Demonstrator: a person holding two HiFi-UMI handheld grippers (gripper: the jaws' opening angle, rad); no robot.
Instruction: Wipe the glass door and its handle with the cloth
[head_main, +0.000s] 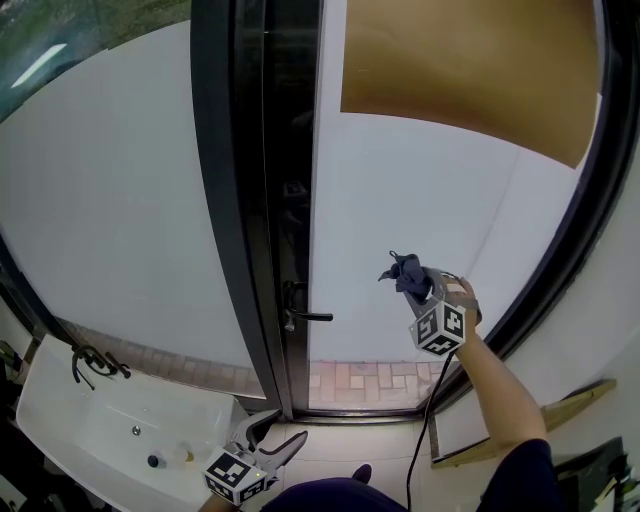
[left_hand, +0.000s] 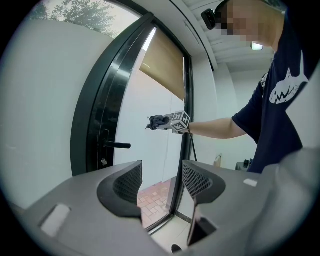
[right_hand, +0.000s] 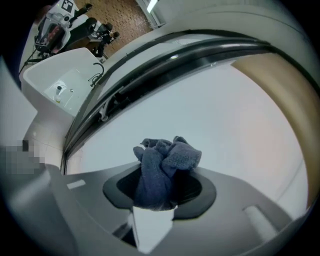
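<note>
The frosted glass door (head_main: 420, 220) stands in a black frame (head_main: 250, 200), with its black lever handle (head_main: 298, 312) at the left edge. My right gripper (head_main: 402, 277) is shut on a bunched dark blue cloth (head_main: 406, 272), held up close to the pane at about handle height, right of the handle. In the right gripper view the cloth (right_hand: 162, 170) bulges out between the jaws toward the glass (right_hand: 225, 125); contact cannot be told. My left gripper (head_main: 272, 448) hangs low near the floor, open and empty; its view shows the handle (left_hand: 114, 145) and the cloth (left_hand: 157, 121) far off.
A white washbasin (head_main: 110, 430) with a black tap (head_main: 92, 362) stands at the lower left. A brown blind (head_main: 470, 60) covers the door's top. A black cable (head_main: 425, 430) hangs from the right gripper. Brick paving (head_main: 360, 380) shows through the door's clear bottom strip.
</note>
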